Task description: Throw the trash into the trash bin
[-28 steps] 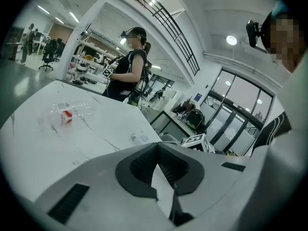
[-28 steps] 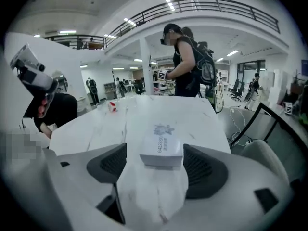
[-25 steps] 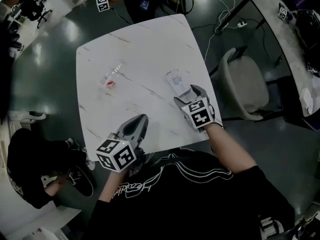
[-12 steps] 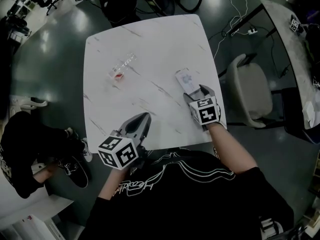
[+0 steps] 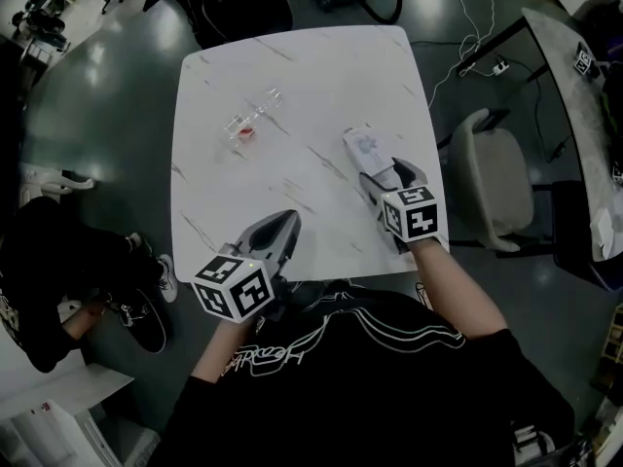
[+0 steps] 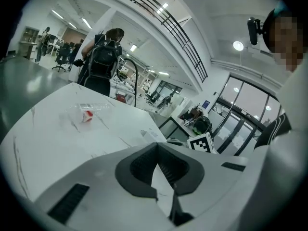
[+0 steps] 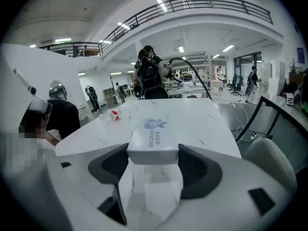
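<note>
On the white marble table a white box with a blue print lies near the right edge. My right gripper is shut on its near end. In the right gripper view the box sits between both pads, its near end held off the tabletop. A clear plastic bottle with a red cap lies at the far left and also shows in the left gripper view. The left gripper hovers at the near table edge, shut and empty. A beige rounded bin stands on the floor right of the table.
A person in black crouches on the floor at the left. A second table with cables beside it stands at the far right. A person with a backpack stands beyond the far table edge.
The right gripper moved forward from just short of the white box, took hold of its near end and raised it slightly. The left gripper has barely shifted.
</note>
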{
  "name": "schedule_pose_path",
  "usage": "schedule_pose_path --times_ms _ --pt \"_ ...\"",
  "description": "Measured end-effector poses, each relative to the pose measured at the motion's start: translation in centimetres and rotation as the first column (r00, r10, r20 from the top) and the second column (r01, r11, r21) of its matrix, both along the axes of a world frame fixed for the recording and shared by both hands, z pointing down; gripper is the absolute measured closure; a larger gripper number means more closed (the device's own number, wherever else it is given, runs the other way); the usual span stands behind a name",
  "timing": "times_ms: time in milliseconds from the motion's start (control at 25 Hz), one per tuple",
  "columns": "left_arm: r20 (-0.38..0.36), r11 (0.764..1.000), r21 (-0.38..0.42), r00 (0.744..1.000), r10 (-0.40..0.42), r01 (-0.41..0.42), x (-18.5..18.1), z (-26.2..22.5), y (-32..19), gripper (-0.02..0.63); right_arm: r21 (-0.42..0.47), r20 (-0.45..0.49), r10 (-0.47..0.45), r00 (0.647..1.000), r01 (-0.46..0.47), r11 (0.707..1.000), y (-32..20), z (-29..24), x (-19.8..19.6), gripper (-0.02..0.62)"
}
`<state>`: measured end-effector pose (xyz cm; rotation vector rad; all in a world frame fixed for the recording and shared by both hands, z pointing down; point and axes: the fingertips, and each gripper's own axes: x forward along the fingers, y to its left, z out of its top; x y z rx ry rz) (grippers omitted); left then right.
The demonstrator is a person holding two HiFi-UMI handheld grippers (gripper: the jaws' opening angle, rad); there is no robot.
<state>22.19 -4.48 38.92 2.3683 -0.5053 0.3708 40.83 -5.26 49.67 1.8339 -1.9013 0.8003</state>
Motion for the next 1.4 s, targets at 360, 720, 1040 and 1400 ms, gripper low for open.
schedule_pose_path --times_ms 360,720,1040,1400 --pt "-0.002 0.988 0.023 0.989 -0.150 0.150 -8.1 -1.1 -2.4 0.600 0.112 0.061 -0.156 0.986 0.148 0.983 -3.4 -5.4 -9.2 0.249" --pt "0.022 0.946 0.029 0.946 -0.323 0.322 -20.5 -1.5 -4.1 0.600 0.137 0.118 -0.357 0.927 0.341 0.930 -6.5 -6.7 -23.7 0.249" --pt "0.047 0.879 0.025 0.878 -0.477 0.476 -33.5 -1.0 -4.9 0.600 0.132 0.171 -0.529 0.831 0.513 0.848 -8.0 -6.1 -38.9 0.249" --pt "0.076 0.815 -0.008 0.813 -0.578 0.580 -45.8 1.0 -3.9 0.600 0.104 0.221 -0.687 0.692 0.684 0.722 -7.2 -4.1 -55.5 0.249"
